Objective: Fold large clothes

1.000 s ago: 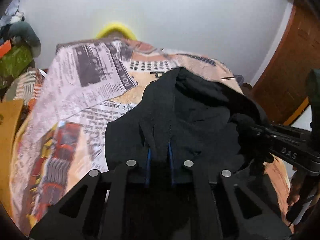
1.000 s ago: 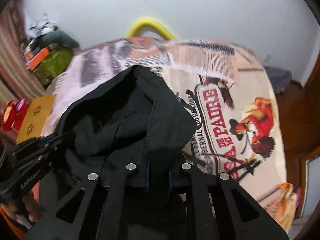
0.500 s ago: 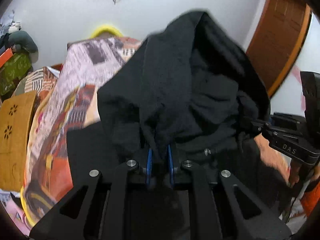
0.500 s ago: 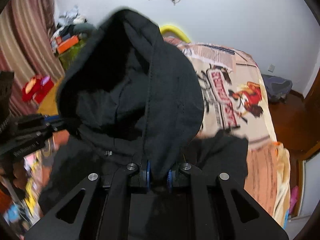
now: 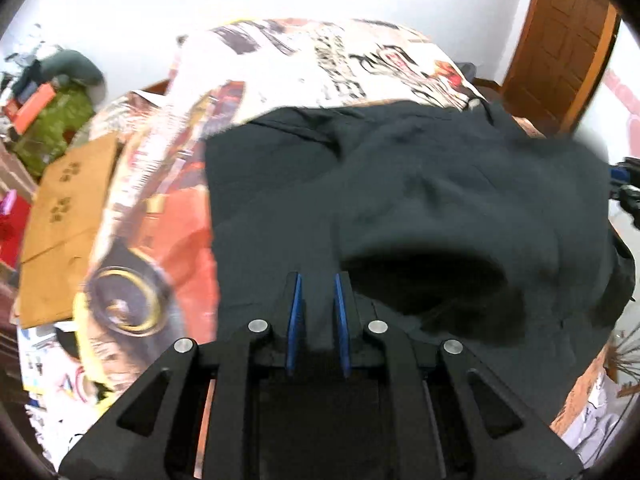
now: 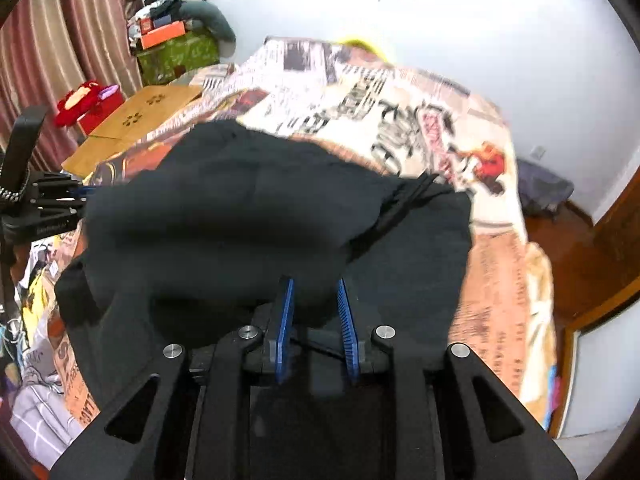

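Note:
A large black hoodie [image 5: 420, 208] lies on the bed, its hood flopped forward over the body; it also shows in the right wrist view [image 6: 248, 216]. My left gripper [image 5: 317, 284] has its blue pads apart, with a fold of the black fabric between them. My right gripper [image 6: 313, 286] also has its pads apart, with the hood's edge lying between them. The left gripper shows at the left edge of the right wrist view [image 6: 44, 208], beside the hoodie. The right gripper shows at the right edge of the left wrist view [image 5: 624, 188].
The bedspread [image 6: 400, 112] has a newspaper and poster print. A cardboard box [image 5: 68, 220] lies left of the bed, with a green bag [image 6: 176, 56] and clutter behind it. A wooden door [image 5: 560, 40] and floor are on the right. A striped curtain [image 6: 48, 40] hangs at left.
The hoodie was held up in the air by both grippers, then came down onto the bed. Both sets of pads have spread apart from their tight pinch.

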The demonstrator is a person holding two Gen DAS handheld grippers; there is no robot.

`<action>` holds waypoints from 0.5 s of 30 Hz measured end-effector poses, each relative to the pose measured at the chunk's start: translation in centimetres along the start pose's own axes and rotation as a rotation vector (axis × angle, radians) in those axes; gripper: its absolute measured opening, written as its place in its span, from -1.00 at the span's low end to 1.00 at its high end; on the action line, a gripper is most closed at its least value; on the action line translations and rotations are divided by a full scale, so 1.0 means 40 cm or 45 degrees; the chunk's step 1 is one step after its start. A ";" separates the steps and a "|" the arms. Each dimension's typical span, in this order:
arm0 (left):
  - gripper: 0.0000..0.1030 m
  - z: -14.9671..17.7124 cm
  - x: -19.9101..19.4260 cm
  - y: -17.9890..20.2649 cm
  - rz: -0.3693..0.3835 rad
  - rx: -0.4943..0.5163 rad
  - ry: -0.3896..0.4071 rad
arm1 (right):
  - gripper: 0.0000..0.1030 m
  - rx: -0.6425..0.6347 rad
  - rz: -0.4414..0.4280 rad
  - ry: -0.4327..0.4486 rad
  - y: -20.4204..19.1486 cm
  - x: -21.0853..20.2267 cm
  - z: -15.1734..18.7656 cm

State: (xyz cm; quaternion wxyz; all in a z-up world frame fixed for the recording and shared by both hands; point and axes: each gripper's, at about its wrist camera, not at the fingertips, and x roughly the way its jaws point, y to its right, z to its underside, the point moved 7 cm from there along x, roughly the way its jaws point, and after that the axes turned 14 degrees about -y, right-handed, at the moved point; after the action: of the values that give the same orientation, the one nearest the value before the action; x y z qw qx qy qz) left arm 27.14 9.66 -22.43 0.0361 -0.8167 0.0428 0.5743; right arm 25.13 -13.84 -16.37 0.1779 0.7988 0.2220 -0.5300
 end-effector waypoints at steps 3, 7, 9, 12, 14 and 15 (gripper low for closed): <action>-0.72 -0.017 -0.048 -0.011 -0.044 -0.001 0.074 | -0.56 0.039 -0.054 0.081 0.016 -0.063 -0.032; -0.52 -0.061 -0.094 0.010 0.028 0.009 0.173 | 0.14 0.110 -0.133 0.189 0.010 -0.122 -0.079; -0.30 -0.064 -0.099 0.049 0.060 0.014 0.199 | 0.21 0.121 -0.135 0.214 -0.012 -0.114 -0.093; -0.23 -0.068 -0.047 0.099 0.057 0.045 0.177 | 0.21 0.084 -0.129 0.131 -0.059 -0.036 -0.080; -0.22 -0.062 0.006 0.119 0.046 0.061 0.122 | 0.21 0.066 -0.105 0.051 -0.075 0.028 -0.057; -0.21 -0.055 0.044 0.127 0.039 0.066 0.080 | 0.21 0.059 -0.092 -0.006 -0.081 0.073 -0.044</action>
State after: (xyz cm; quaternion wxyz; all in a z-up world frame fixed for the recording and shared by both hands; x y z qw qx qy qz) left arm 29.21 4.33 -23.39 0.0470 -0.8324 0.0715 0.5476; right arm 25.72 -9.73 -18.55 0.1408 0.7929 0.2379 -0.5431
